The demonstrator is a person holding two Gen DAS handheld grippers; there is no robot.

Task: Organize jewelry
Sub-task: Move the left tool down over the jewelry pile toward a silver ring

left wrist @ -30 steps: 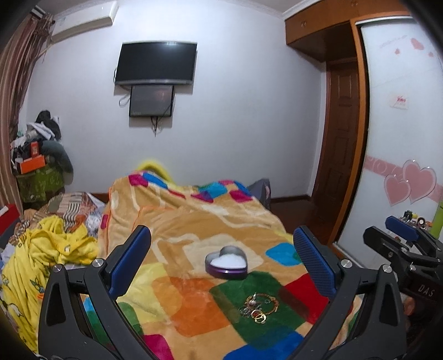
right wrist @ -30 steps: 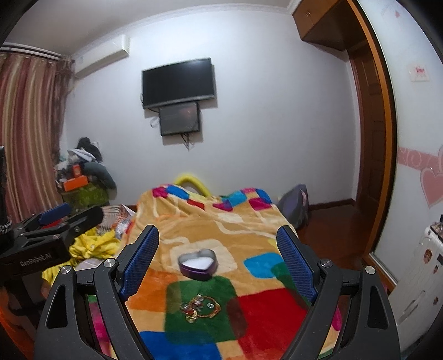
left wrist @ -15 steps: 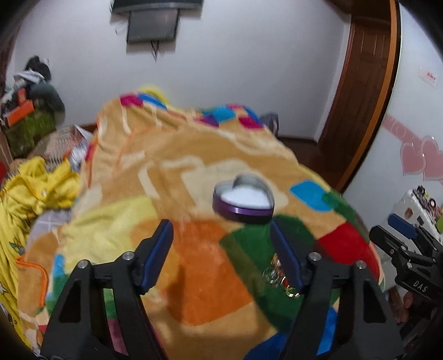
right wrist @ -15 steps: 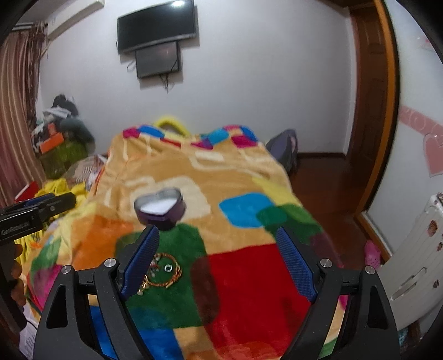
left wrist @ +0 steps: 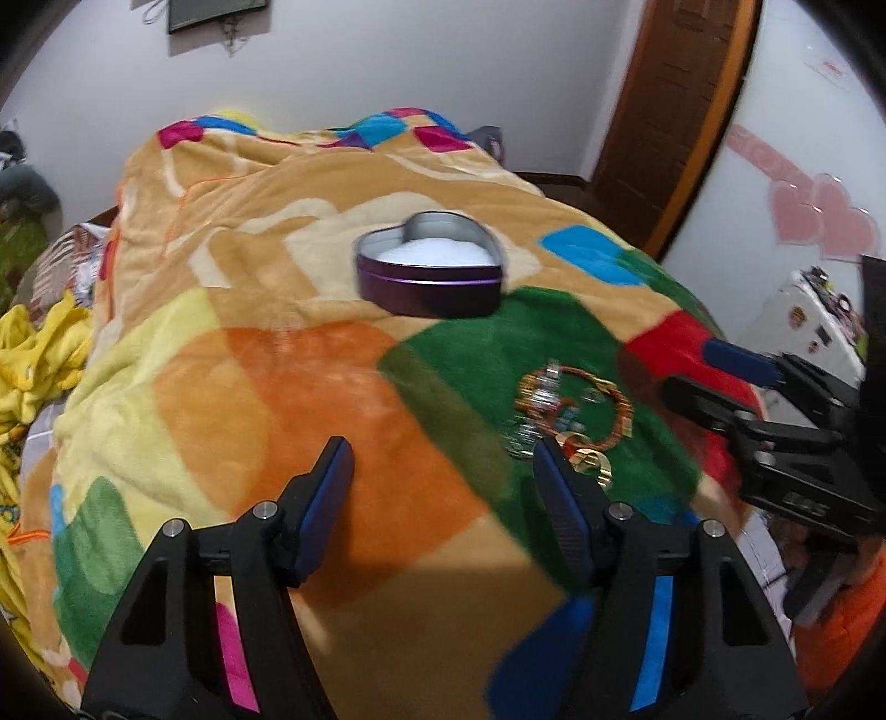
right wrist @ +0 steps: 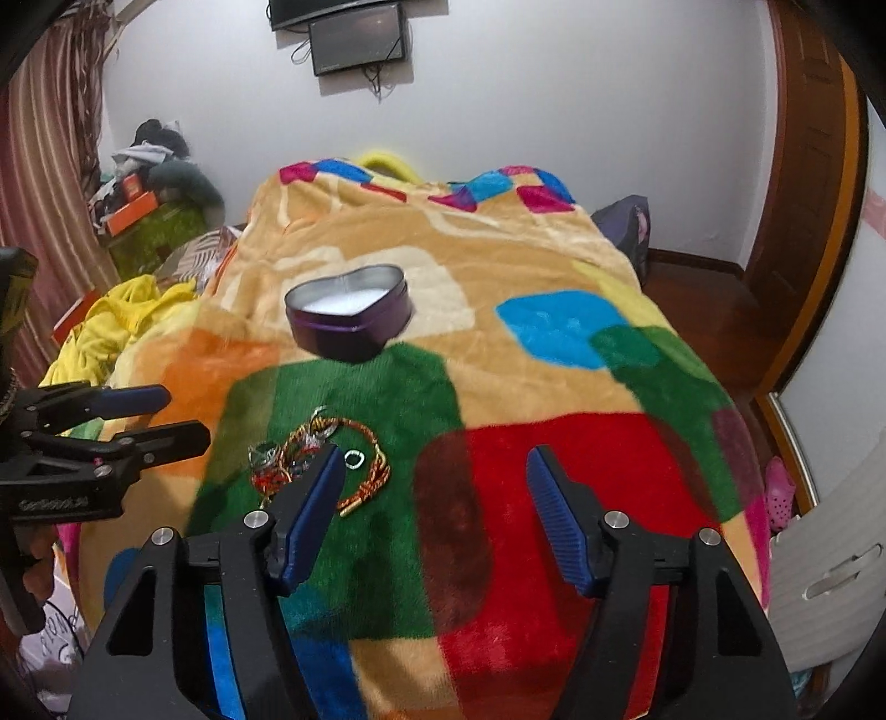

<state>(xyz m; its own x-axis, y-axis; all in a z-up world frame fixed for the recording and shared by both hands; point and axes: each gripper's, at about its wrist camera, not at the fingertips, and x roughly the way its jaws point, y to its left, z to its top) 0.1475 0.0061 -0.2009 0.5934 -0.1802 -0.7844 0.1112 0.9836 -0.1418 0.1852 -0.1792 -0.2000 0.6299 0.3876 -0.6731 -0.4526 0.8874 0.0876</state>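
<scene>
A purple heart-shaped tin (left wrist: 429, 274) with a white lining stands open on the bed's colourful blanket (left wrist: 310, 399); it also shows in the right wrist view (right wrist: 350, 313). A small heap of jewelry (left wrist: 570, 412), bracelets and rings, lies on the green patch in front of the tin, and shows in the right wrist view (right wrist: 318, 457). My left gripper (left wrist: 443, 462) is open and empty over the orange patch, left of the heap. My right gripper (right wrist: 432, 471) is open and empty over the red patch, its left finger just right of the heap.
Yellow clothes (right wrist: 119, 313) are piled left of the bed. A wooden door (right wrist: 803, 183) and floor lie to the right. A white cabinet (left wrist: 814, 327) stands beside the bed on the right. A TV (right wrist: 360, 30) hangs on the far wall.
Both grippers have tilted down and moved closer to the blanket and the jewelry heap. Both stay open and empty. The tin and the jewelry have not moved.
</scene>
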